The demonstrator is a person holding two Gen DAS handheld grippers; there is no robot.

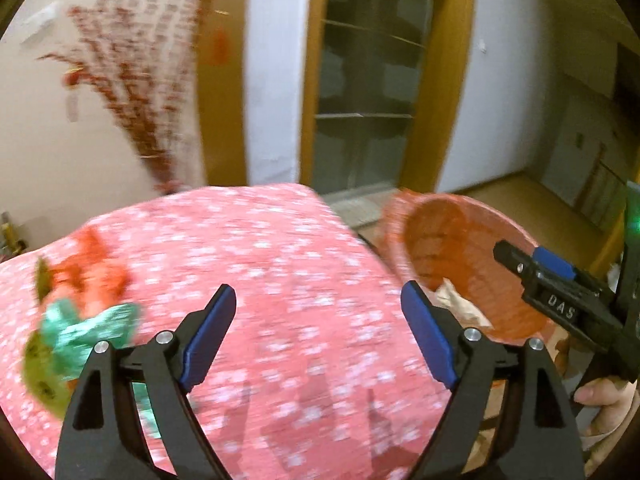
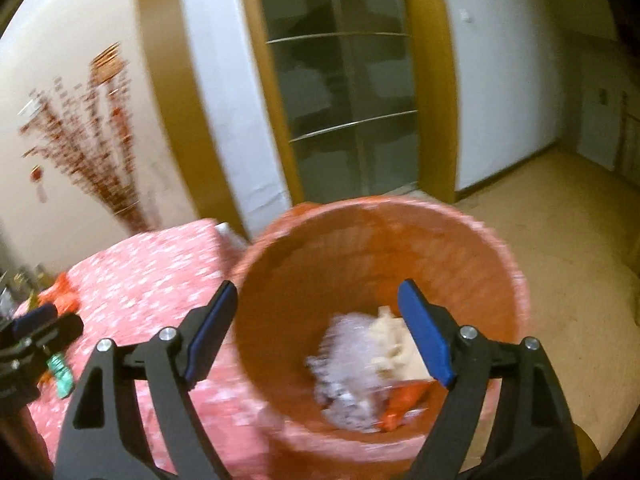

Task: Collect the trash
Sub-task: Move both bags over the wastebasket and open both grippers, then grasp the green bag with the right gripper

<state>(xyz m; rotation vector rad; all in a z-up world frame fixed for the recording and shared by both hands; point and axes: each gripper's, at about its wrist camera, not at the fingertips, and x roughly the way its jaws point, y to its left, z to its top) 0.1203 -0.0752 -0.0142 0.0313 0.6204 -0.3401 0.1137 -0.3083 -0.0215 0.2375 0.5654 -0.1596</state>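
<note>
An orange-red bin (image 2: 460,240) stands off the table's right edge; it holds a clear crumpled wrapper (image 2: 348,364), beige paper (image 2: 390,344) and an orange scrap (image 2: 404,400). My right gripper (image 2: 320,328) is open and empty above the bin's mouth. The bin also shows in the left wrist view (image 1: 448,240). My left gripper (image 1: 320,332) is open and empty over the pink flowered tablecloth (image 1: 280,260). Green (image 1: 88,328) and orange (image 1: 88,268) wrappers lie on the cloth to its left. The right gripper (image 1: 540,276) shows at the right edge there.
A glass-door cabinet (image 1: 368,80) with a wooden frame stands behind the table. Red branch decoration (image 1: 128,80) is at the back left. Tan floor (image 2: 560,240) lies to the right of the bin. The views are motion-blurred.
</note>
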